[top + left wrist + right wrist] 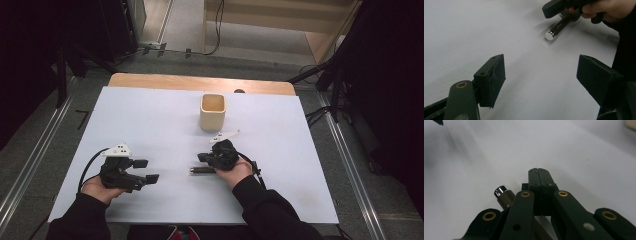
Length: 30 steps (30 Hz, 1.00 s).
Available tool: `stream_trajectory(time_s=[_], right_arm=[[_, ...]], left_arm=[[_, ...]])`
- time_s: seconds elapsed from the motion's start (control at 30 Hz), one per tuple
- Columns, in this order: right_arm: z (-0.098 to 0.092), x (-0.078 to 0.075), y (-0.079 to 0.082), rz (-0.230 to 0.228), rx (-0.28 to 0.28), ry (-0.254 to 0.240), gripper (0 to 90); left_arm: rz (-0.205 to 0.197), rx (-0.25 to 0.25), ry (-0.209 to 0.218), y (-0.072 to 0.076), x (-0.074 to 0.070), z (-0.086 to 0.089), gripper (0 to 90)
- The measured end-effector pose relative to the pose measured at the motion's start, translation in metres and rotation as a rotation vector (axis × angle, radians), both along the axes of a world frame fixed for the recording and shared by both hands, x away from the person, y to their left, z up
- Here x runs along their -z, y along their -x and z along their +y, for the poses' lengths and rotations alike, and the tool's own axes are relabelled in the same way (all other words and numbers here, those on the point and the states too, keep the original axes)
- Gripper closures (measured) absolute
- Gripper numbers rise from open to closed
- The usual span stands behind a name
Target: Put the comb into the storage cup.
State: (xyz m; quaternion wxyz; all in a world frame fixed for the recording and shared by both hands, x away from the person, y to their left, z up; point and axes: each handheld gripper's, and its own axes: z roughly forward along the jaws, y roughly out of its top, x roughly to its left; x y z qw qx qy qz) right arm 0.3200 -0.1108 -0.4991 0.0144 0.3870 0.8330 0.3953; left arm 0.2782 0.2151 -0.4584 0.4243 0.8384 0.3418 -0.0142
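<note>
Desk (pixel 150 115): a wooden top covered by a pale, bluish-white sheet; a strip of bare wood shows along the far edge at 12 o'clock. The sheet is plain and matte.

Room: grey floor all round, metal rails running along the left and right sides of the desk, dark stands and cables at 1 to 3 o'clock, a dark curtain at 9 to 11 o'clock, a light wooden panel beyond at 12 o'clock.

Cup (pixel 213 112): cream, squarish, upright, open mouth up, standing just past the middle of the desk toward 12 o'clock. It is near the right gripper and apart from it.

Pen (pixel 201 170): a dark, slim barrel with a shiny metal end cap (pixel 550 34), lying flat on the sheet at about 6 o'clock from the cup. It lies just beside the right gripper, under its body; in the right gripper view the capped end (pixel 501 191) pokes out at 9 o'clock of the jaws, not between them.

Right gripper (pixel 202 158): held low over the pen, jaws pressed together with nothing between the pads (pixel 540 176).

Left gripper (pixel 147 170): at 8 o'clock on the desk, well apart from the pen, jaws spread wide and empty (pixel 541 75), pointing toward the pen. Bare sheet lies between it and the pen.
</note>
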Motion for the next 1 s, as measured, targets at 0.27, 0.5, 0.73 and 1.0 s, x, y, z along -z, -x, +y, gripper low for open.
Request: stream_trajectory(time_s=[0.27,0.5,0.73,1.0], right_arm=[[0.008,0.008,0.006,0.026,-0.032,0.025,87.8],[0.014,0.012,0.012,0.035,-0.058,0.035,87.8],[0.012,0.012,0.016,0.046,-0.064,0.034,87.8],[0.009,0.011,0.024,0.057,-0.071,0.034,87.8]], left_arm=[[-0.001,0.0,0.003,0.0,0.0,0.0,23.3],[0.0,-0.002,0.004,0.0,0.0,0.0,23.3],[0.001,-0.001,0.004,0.0,0.0,0.001,23.3],[0.001,-0.003,0.005,0.0,0.0,0.0,23.3]])
